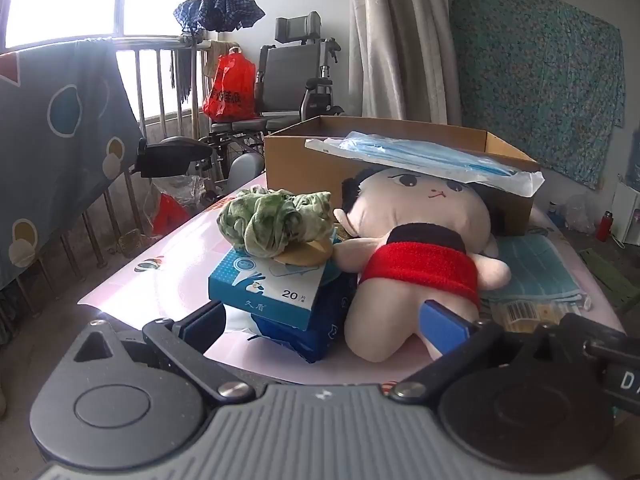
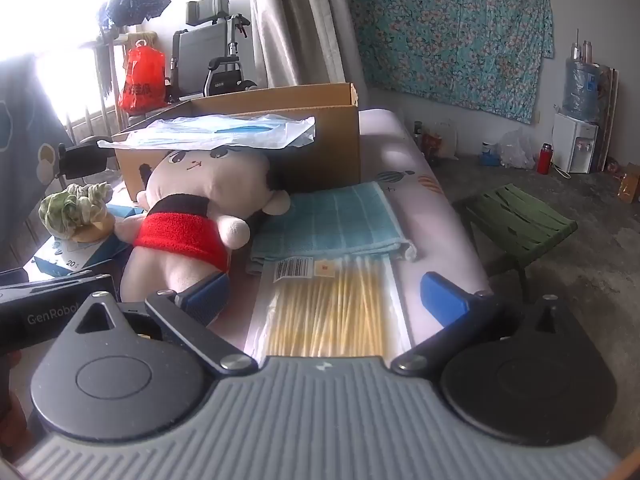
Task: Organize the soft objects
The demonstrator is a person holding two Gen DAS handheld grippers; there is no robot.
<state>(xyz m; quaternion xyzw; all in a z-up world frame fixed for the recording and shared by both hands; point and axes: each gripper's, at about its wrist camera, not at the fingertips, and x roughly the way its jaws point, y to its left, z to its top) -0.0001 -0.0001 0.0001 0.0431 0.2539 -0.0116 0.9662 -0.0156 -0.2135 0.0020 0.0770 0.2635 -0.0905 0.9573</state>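
Observation:
A plush doll in a red band lies on the pink table, its head against a cardboard box; it also shows in the right wrist view. A green crumpled cloth sits on stacked blue boxes. A folded teal towel lies right of the doll. A packet of blue masks rests across the box's rim. My left gripper is open, low before the doll and blue boxes. My right gripper is open over a packet of cotton swabs.
The cardboard box stands at the table's back. A wheelchair and a red bag stand beyond by the window. A green stool is on the floor to the right. The table edge drops off on the right.

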